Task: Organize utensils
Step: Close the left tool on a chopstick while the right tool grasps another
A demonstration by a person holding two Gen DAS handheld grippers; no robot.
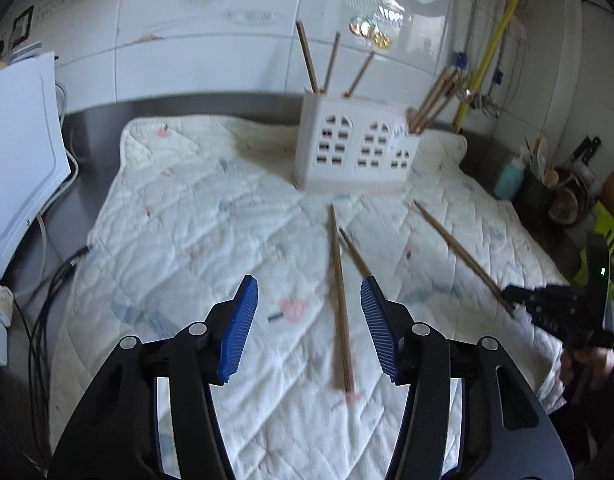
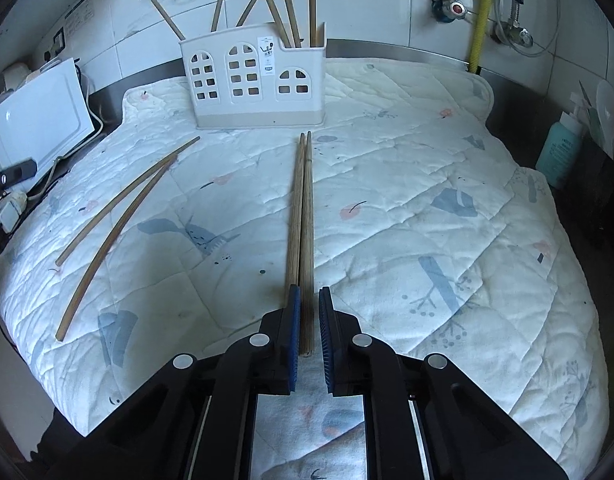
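The right gripper (image 2: 307, 322) clamped a chopstick pair (image 2: 301, 216). The left gripper (image 1: 309, 328) stood apart (holding nothing). The white holder (image 2: 259, 76) contained upright chopsticks (image 2: 285, 4).

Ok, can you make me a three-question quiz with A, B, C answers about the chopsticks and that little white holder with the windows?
1. Where does the white plastic chopstick holder stand?
A on the quilted white cloth
B in a sink
C on the floor

2. How many loose wooden chopsticks lie on the cloth?
A one
B four
C nine

3. How are the jaws of the left gripper?
A open, gripping nothing
B shut on a spoon
C shut on a bottle

Answers:
1 A, its base rests on the cloth, near the tiled wall.
2 B, two pairs lie flat there.
3 A, the jaws stand wide apart.
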